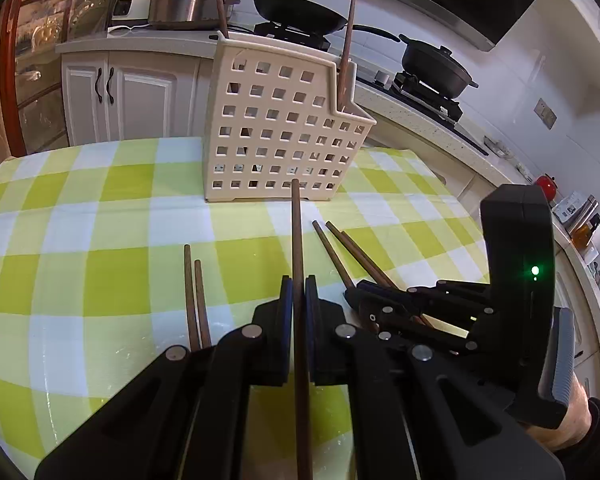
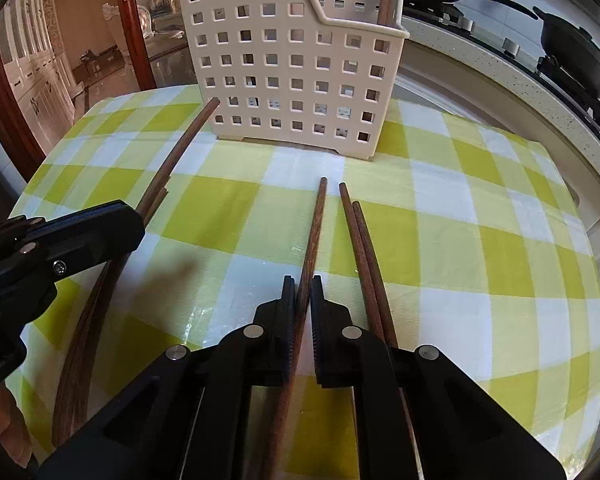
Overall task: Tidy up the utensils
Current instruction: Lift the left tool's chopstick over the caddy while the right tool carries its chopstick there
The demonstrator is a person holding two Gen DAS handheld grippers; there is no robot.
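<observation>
A cream perforated utensil holder (image 1: 284, 128) (image 2: 300, 60) stands at the far side of the green-checked table, with two brown chopsticks (image 1: 347, 52) upright in it. My left gripper (image 1: 299, 282) is shut on one chopstick (image 1: 296, 232) that points at the holder's base. To its right, my right gripper (image 1: 358, 294) (image 2: 302, 282) is shut on another chopstick (image 2: 316, 224) whose far end rests on the cloth. Two loose chopsticks (image 2: 364, 248) lie just right of the held one. Another pair (image 1: 194, 292) lies left of my left gripper (image 2: 136, 218).
The tablecloth (image 2: 480, 208) ends at a rounded edge on the right, near a white counter (image 1: 420, 120). A stove with a black pan (image 1: 300, 10) and a lidded pot (image 1: 436, 64) runs behind. A rice cooker (image 1: 188, 4) stands on white cabinets. A hand (image 1: 572, 420) holds the right gripper.
</observation>
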